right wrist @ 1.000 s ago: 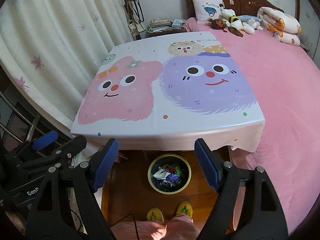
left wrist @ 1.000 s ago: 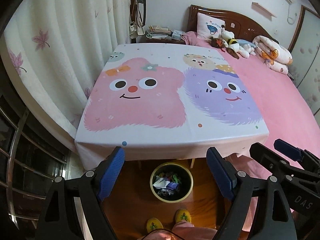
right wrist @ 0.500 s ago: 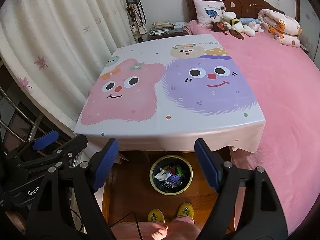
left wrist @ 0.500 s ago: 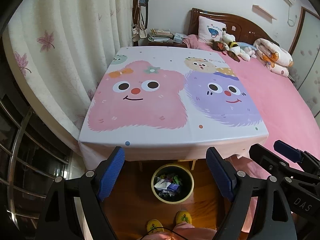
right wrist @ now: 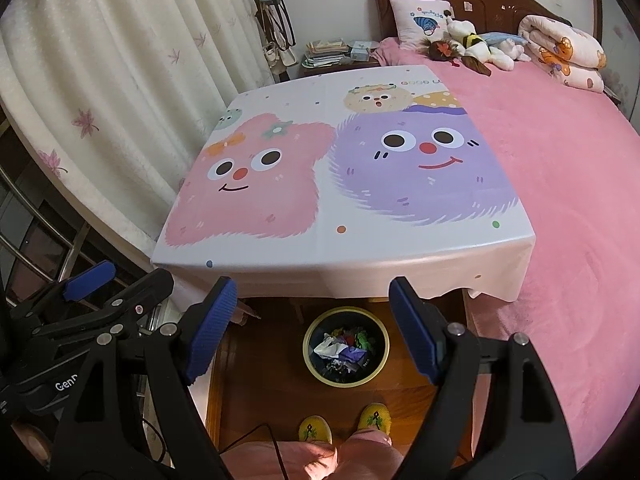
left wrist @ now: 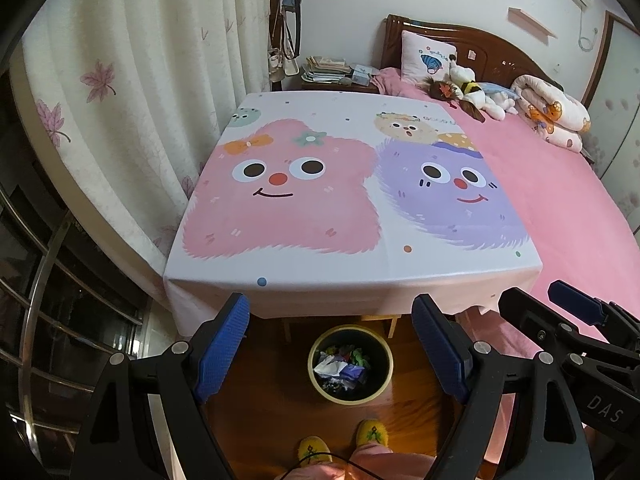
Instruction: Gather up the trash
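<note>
A round yellow-rimmed trash bin (left wrist: 382,390) (right wrist: 316,368) stands on the wooden floor under the near edge of the table, holding crumpled paper and coloured scraps (left wrist: 340,366) (right wrist: 344,348). My left gripper (left wrist: 332,344) hangs open high above the bin, nothing between its blue pads. My right gripper (right wrist: 316,320) is open too, level with it and empty. Each gripper shows at the edge of the other's view. The table top (left wrist: 352,208) (right wrist: 340,184), under a cartoon-monster cloth, bears no loose trash.
A pink bed (right wrist: 560,184) with soft toys and a rolled quilt runs along the table's right side. White curtains (left wrist: 140,100) hang left. A bedside stand with books (left wrist: 328,72) sits behind. A person's yellow slippers (left wrist: 372,434) and pink trousers are below.
Both grippers have tilted upward and lifted slightly, so the table and bin sit lower in each view. Both stay open and empty.
</note>
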